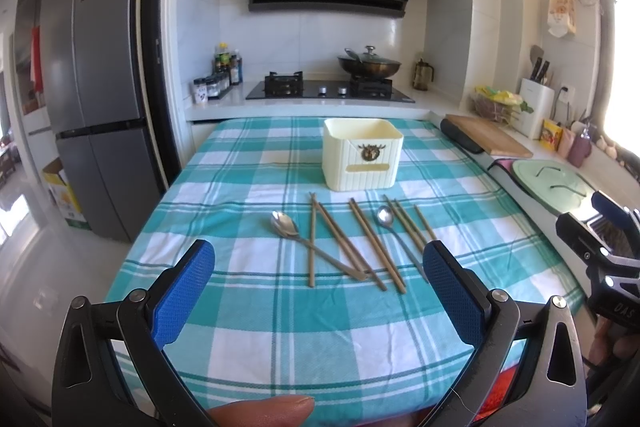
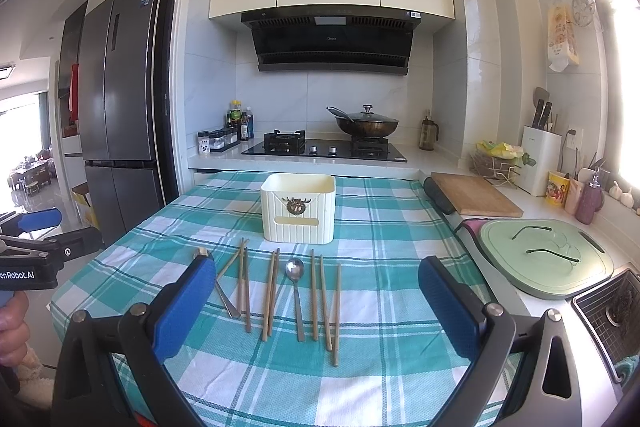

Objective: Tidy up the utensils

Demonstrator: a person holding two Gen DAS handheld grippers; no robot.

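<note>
Each claw is a black angular frame with triangular cut-outs and round silver pivot screws, tipped by two blue, diamond-textured pads: the left claw (image 1: 319,267) and the right claw (image 2: 316,287). White lettering "enRobot.AI" marks the left claw's black body.

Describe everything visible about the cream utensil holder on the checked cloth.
The cream utensil holder is a squarish, round-cornered tub, apparently plastic, with vertical ribbing along its lower front. The front bears a bronze-coloured deer-head emblem above a pale horizontal bar. It stands upright, open-topped, with nothing showing above its rim, on the teal checked tablecloth, towards the stove end. The chopsticks and spoons lie on its near side, not touching it. Neither gripper is near it.
</note>
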